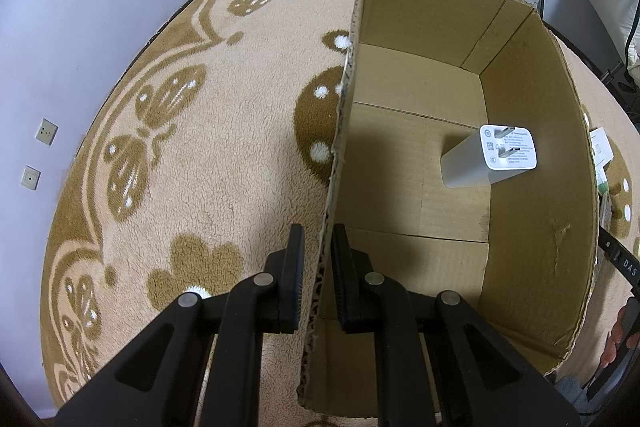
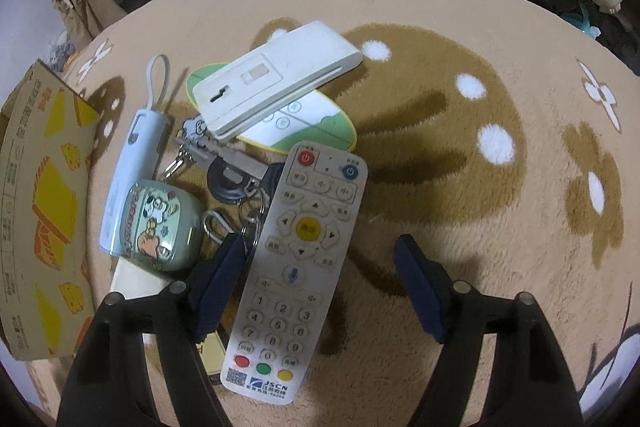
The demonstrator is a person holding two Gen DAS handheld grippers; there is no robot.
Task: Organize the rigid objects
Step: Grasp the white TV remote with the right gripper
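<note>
In the left wrist view my left gripper [image 1: 318,229] is shut on the left wall of the open cardboard box [image 1: 420,7], one finger outside and one inside. A white plug charger [image 1: 492,155] stands on the box floor by the right wall. In the right wrist view my right gripper [image 2: 320,241] hangs open, just above a long white remote [image 2: 280,311] that lies between its fingers. The left finger is at the remote's left edge and the right finger is well clear over the rug.
Piled left of the remote are a flat white device [image 2: 276,79], a green-and-white oval remote [image 2: 316,123], a white stick with a loop [image 2: 136,155], a cartoon earbud case [image 2: 156,227] and keys [image 2: 232,171]. The box's printed side [image 2: 44,187] stands at far left. Shelves line the back.
</note>
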